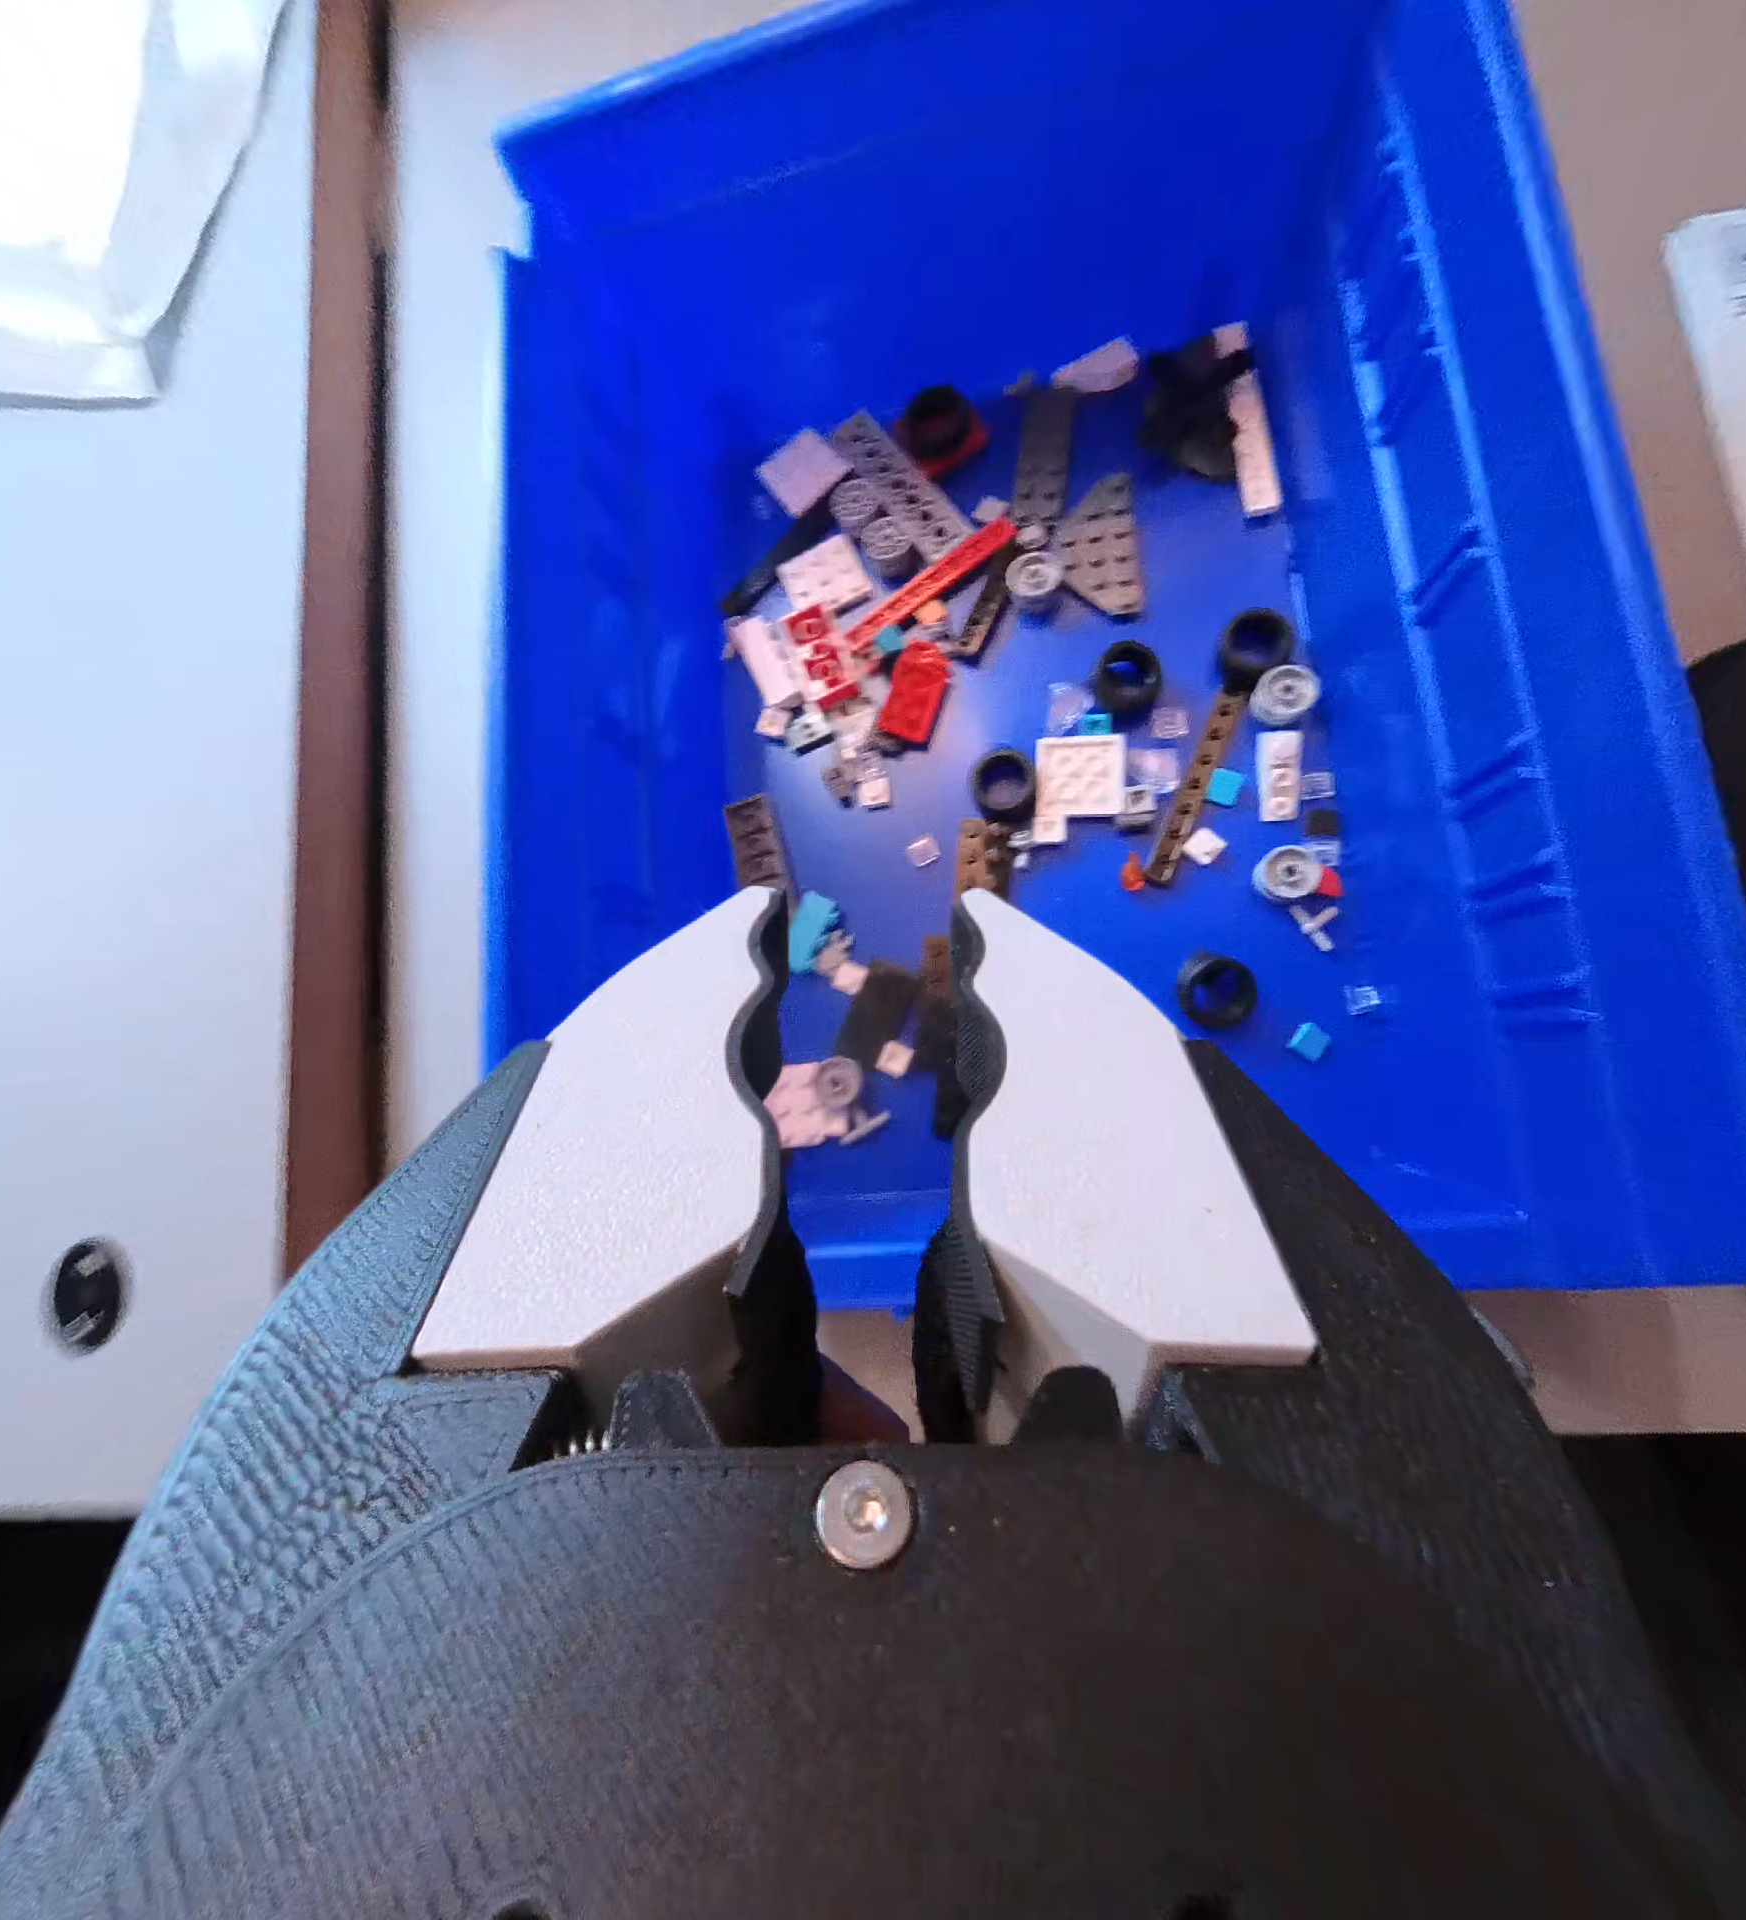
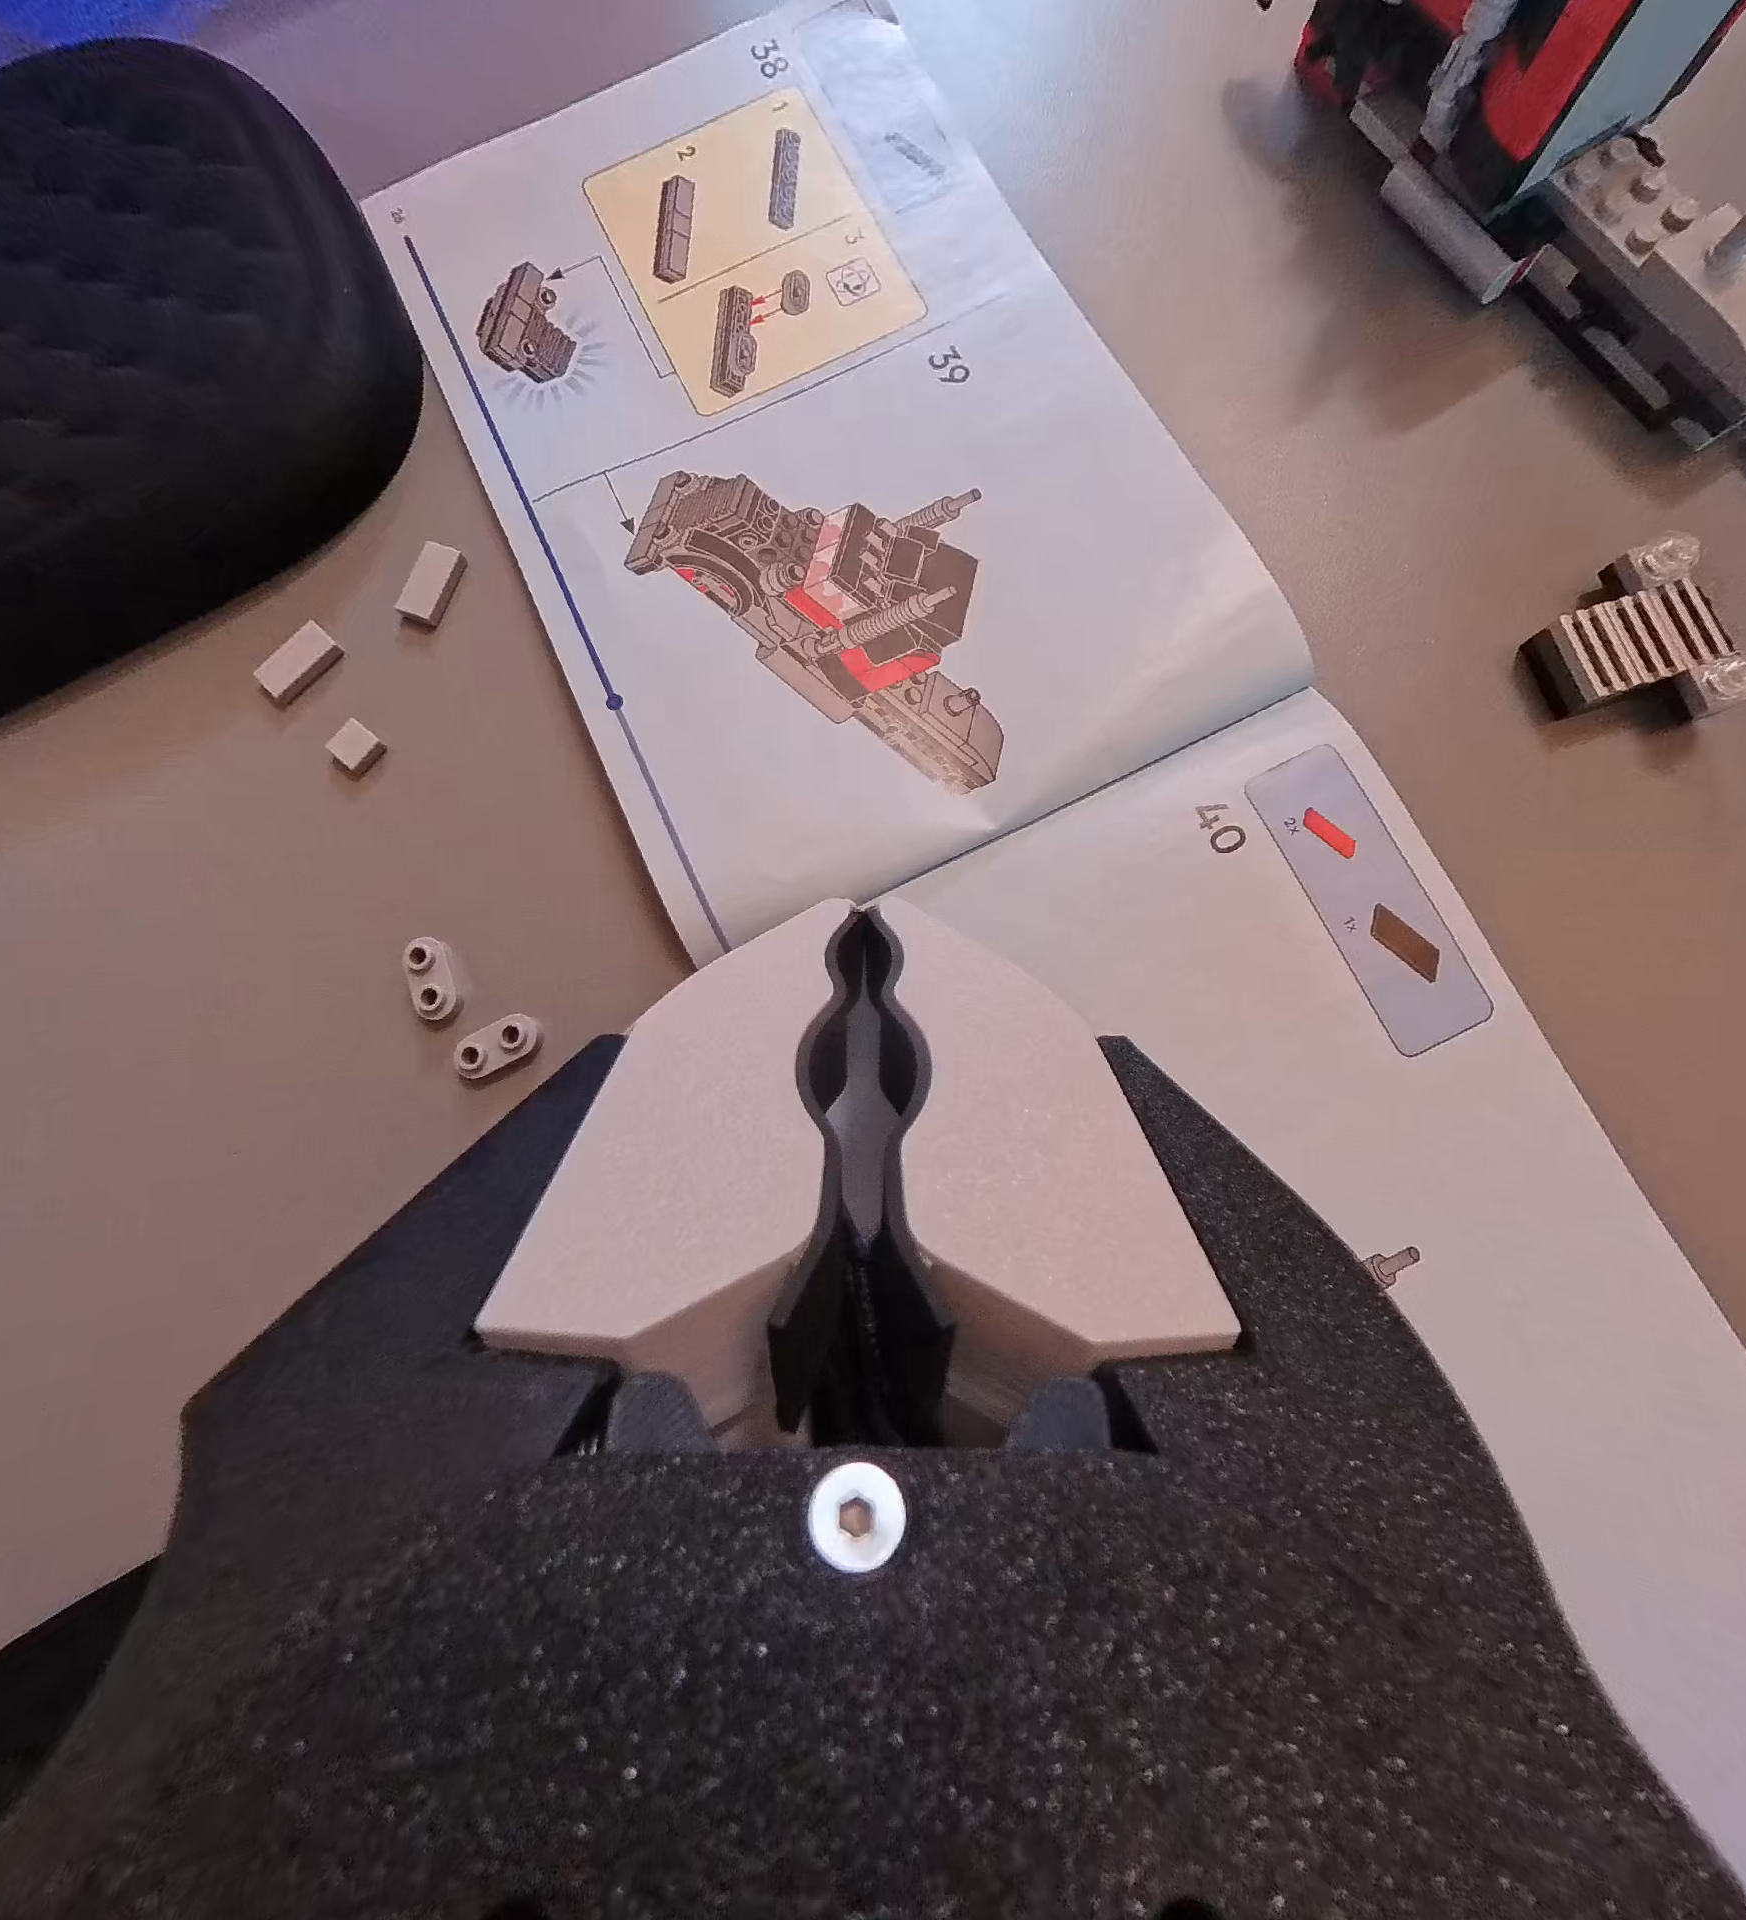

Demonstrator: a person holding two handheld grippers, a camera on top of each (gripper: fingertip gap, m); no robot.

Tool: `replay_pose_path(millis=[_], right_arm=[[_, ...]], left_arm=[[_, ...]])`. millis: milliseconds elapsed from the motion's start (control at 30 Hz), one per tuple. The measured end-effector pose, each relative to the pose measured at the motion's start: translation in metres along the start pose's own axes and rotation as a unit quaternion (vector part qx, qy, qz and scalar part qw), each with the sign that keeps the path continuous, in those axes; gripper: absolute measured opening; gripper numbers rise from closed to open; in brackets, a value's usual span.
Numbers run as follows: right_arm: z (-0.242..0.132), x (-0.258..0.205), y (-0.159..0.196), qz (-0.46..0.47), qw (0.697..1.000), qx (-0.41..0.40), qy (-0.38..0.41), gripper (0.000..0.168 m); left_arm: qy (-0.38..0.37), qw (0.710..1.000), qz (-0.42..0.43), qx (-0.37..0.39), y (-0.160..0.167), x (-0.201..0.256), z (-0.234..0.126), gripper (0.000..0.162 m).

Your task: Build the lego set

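In the left wrist view my left gripper (image 1: 867, 902) is open and empty, held above the near end of a blue bin (image 1: 1451, 727). The bin holds several loose lego pieces: a long red plate (image 1: 936, 582), black tyres (image 1: 1127, 673), grey wheels (image 1: 1284, 694), a white plate (image 1: 1082, 777). In the right wrist view my right gripper (image 2: 864, 912) is shut and empty over an open instruction booklet (image 2: 848, 499). A partly built model (image 2: 1596, 187) stands at the top right. A small grille sub-assembly (image 2: 1643, 634) lies to the booklet's right.
Three light grey tiles (image 2: 300, 661) and two rounded grey plates (image 2: 430, 979) lie on the table left of the booklet. A black padded object (image 2: 121, 343) fills the upper left. A brown strip (image 1: 339, 623) runs left of the bin. White paper (image 1: 58, 187) lies top left. Across from one pair of fingers to the other is roughly 45 cm. To the partly built model (image 2: 1596, 187): right tips about 20 cm, left tips about 45 cm.
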State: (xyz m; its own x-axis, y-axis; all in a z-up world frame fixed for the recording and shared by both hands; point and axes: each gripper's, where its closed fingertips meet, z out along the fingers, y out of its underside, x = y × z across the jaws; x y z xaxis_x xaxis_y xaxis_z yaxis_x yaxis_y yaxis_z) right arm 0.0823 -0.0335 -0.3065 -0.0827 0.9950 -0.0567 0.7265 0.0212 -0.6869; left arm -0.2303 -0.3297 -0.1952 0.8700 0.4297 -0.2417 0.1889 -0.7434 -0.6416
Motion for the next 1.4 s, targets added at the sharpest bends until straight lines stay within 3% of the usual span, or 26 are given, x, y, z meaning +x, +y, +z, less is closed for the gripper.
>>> replay_pose_path(millis=[400,600,700,900,1200,1400], right_arm=[[0.0,0.0,0.0,0.006,1.0,0.0,-0.005,0.0],[0.0,0.0,0.0,0.001,1.0,0.0,0.0,0.0],[0.0,0.0,0.0,-0.004,1.0,0.0,0.004,0.0],[0.0,0.0,0.0,0.007,1.0,-0.001,-0.005,0.0],[0.0,0.0,0.0,0.006,1.0,-0.001,-0.003,0.0],[0.0,0.0,0.0,-0.005,1.0,0.0,0.006,0.0]], left_arm=[[0.15,0.983,0.092,-0.058,0.02,0.04,0.055,0.033],[0.269,0.952,0.132,-0.056,0.019,0.095,0.068,0.018],[0.248,0.951,0.165,-0.085,0.026,0.095,0.082,0.019],[0.253,0.955,0.129,-0.089,0.024,0.097,0.092,0.016],[0.241,0.951,0.158,-0.111,0.027,0.097,0.091,0.018],[0.249,0.948,0.165,-0.112,0.027,0.101,0.091,0.009]])
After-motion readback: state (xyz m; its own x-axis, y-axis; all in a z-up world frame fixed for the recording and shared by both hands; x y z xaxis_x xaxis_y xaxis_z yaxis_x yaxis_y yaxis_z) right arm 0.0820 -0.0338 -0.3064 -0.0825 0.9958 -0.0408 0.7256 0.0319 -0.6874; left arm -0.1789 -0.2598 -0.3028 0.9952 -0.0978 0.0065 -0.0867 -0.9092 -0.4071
